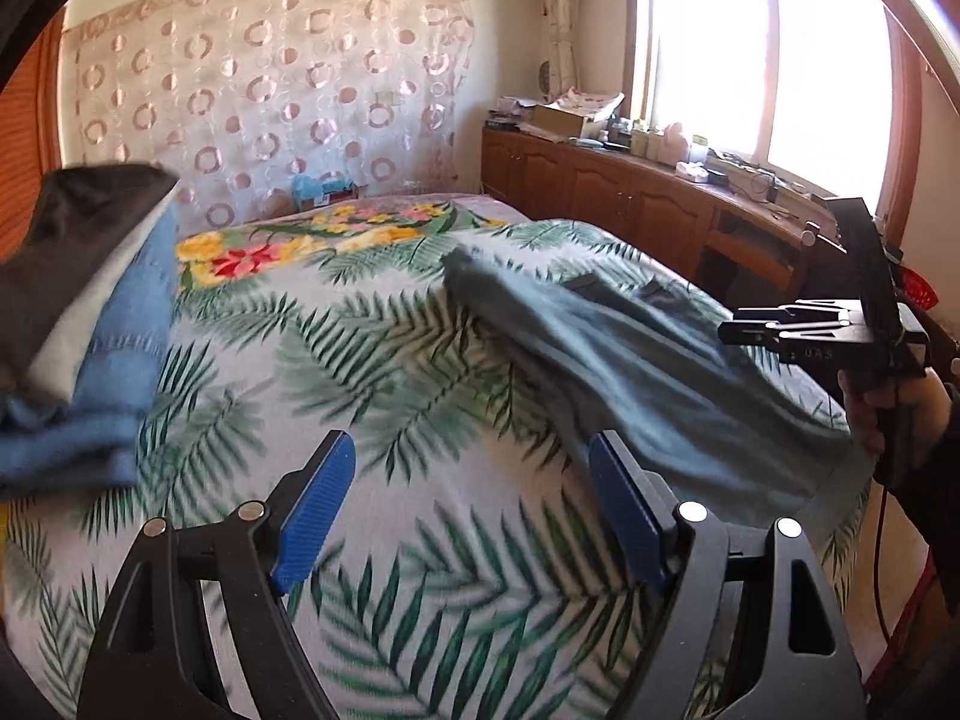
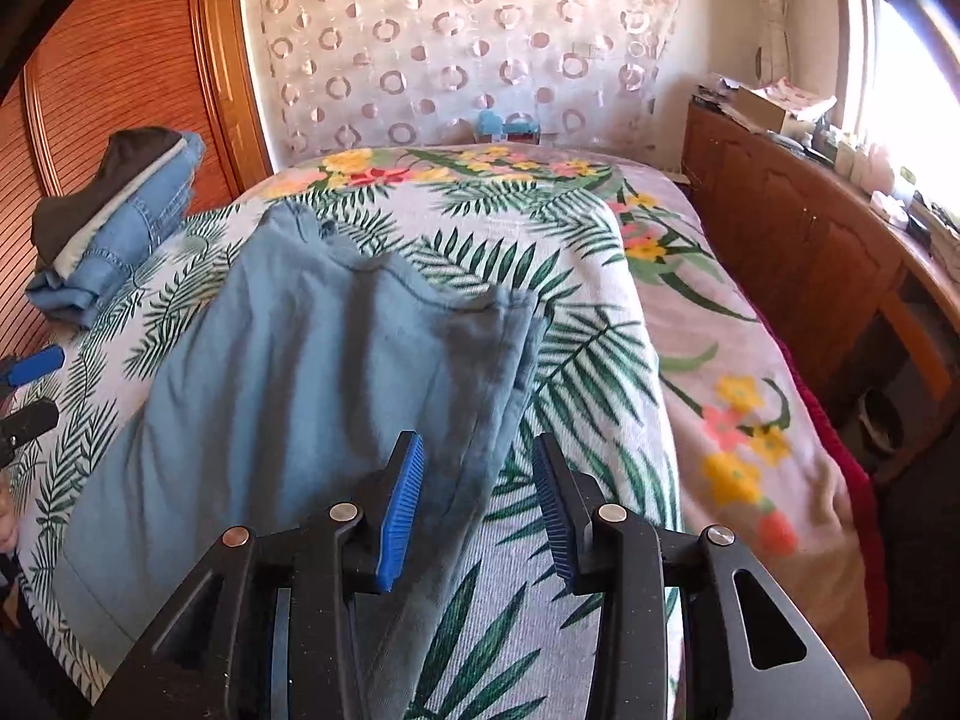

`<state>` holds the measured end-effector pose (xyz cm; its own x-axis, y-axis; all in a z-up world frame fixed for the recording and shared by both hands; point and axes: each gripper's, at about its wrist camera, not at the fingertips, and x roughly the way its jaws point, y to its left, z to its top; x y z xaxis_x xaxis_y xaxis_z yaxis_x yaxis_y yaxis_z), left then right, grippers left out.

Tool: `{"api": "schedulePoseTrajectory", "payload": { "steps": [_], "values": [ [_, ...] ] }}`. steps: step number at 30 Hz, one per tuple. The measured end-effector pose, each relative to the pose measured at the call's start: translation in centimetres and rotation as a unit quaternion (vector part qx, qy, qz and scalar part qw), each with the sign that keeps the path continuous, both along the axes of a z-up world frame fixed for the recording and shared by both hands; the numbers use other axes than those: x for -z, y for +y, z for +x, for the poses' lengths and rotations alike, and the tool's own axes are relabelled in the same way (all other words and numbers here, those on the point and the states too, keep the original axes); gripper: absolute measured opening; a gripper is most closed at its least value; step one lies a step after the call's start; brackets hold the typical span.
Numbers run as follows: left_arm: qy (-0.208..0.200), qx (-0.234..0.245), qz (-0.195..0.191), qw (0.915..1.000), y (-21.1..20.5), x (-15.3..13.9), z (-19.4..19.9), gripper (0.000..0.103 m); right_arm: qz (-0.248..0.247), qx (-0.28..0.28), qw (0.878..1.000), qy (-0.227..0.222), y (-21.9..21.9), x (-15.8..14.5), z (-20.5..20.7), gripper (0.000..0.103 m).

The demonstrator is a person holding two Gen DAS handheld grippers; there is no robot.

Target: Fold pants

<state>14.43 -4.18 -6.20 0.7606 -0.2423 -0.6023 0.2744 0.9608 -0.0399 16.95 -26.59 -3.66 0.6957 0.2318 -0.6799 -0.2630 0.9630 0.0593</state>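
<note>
Pants (image 2: 288, 372) hem cropped, left edge

Left gripper (image 1: 471, 513) and right gripper (image 2: 477, 507) – black angular frames, ribbed blue pads (image 2: 401, 516), round silver pivot screws (image 2: 343, 512). Right unit's side shows white lettering – thin cable hanging; dark sleeve (image 1: 942, 480).

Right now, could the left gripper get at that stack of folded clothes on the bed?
Probably yes. The left gripper has its jaws open and empty, and only bare leaf-print bedspread lies between it and the stack of folded clothes. The blue-grey pants lie on its other side.
</note>
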Motion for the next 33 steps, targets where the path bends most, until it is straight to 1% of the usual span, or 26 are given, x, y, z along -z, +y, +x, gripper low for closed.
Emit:
{"api": "schedulePoseTrajectory", "payload": {
  "steps": [3, 5, 8, 10, 11, 14, 19, 21, 25, 26, 27, 28, 29, 30, 31, 33],
  "values": [
    [-0.005, 0.02, 0.001, 0.9998, -1.0, -1.2, 1.7, 0.081, 0.003, -0.001, 1.0, -0.007, -0.3, -0.6, 0.2, 0.039],
    [-0.003, 0.034, -0.002, 0.9994, -1.5, -1.7, 2.8, 0.076, 0.003, -0.003, 1.0, -0.007, -0.4, -0.8, 0.6, 0.039],
    [0.006, 0.04, 0.004, 0.9992, -2.2, -1.7, 4.9, 0.069, 0.001, -0.005, 1.0, -0.003, -0.6, -1.0, 1.6, 0.039],
    [0.019, 0.04, 0.002, 0.999, -2.5, -1.6, 6.5, 0.06, -0.003, -0.006, 1.0, 0.001, 0.0, -0.9, 2.5, 0.039],
    [0.024, 0.041, 0.002, 0.9988, -2.5, -1.5, 7.0, 0.059, -0.004, -0.006, 1.0, 0.004, 0.0, -0.9, 2.9, 0.039],
    [0.035, 0.048, 0.003, 0.9982, -2.9, -1.4, 8.8, 0.058, 0.0, -0.009, 1.0, 0.008, 0.5, -0.7, 3.9, 0.039],
    [0.054, 0.062, 0.016, 0.9965, -3.8, -0.9, 12.1, 0.056, 0.002, -0.012, 1.0, 0.017, 0.4, -0.4, 5.8, 0.039],
    [0.071, 0.069, 0.016, 0.995, -4.1, -0.4, 13.7, 0.056, 0.006, -0.012, 1.0, 0.023, 0.1, -0.1, 6.5, 0.039],
    [0.092, 0.064, 0.015, 0.9935, -4.1, 0.7, 15.8, 0.056, 0.006, -0.011, 0.999, 0.035, -0.1, 0.3, 7.8, 0.039],
    [0.095, 0.064, 0.014, 0.9934, -4.1, 0.8, 16.2, 0.056, 0.007, -0.013, 0.999, 0.036, 0.0, 0.3, 8.0, 0.036],
    [0.096, 0.064, 0.012, 0.9933, -4.0, 0.9, 16.4, 0.056, 0.012, -0.019, 0.999, 0.039, 0.0, 0.4, 8.1, 0.031],
    [0.095, 0.064, 0.009, 0.9933, -4.0, 1.0, 16.6, 0.056, 0.015, -0.025, 0.999, 0.041, 0.0, 0.4, 8.2, 0.017],
    [0.095, 0.065, 0.007, 0.9933, -4.0, 1.0, 16.7, 0.056, 0.002, -0.024, 0.999, 0.03, 0.1, 0.2, 8.2, 0.004],
    [0.093, 0.066, 0.007, 0.9934, -4.0, 1.0, 16.8, 0.056, -0.029, -0.015, 0.999, 0.003, 0.4, -0.1, 7.7, 0.004],
    [0.091, 0.067, 0.007, 0.9935, -4.0, 0.9, 16.9, 0.056, -0.038, -0.012, 0.999, 0.0, 0.3, -0.1, 7.7, 0.004],
    [0.091, 0.066, 0.008, 0.9936, -4.0, 0.9, 17.0, 0.056, -0.04, 0.003, 0.999, 0.007, 0.1, 0.1, 8.0, 0.004]
  ]
}}
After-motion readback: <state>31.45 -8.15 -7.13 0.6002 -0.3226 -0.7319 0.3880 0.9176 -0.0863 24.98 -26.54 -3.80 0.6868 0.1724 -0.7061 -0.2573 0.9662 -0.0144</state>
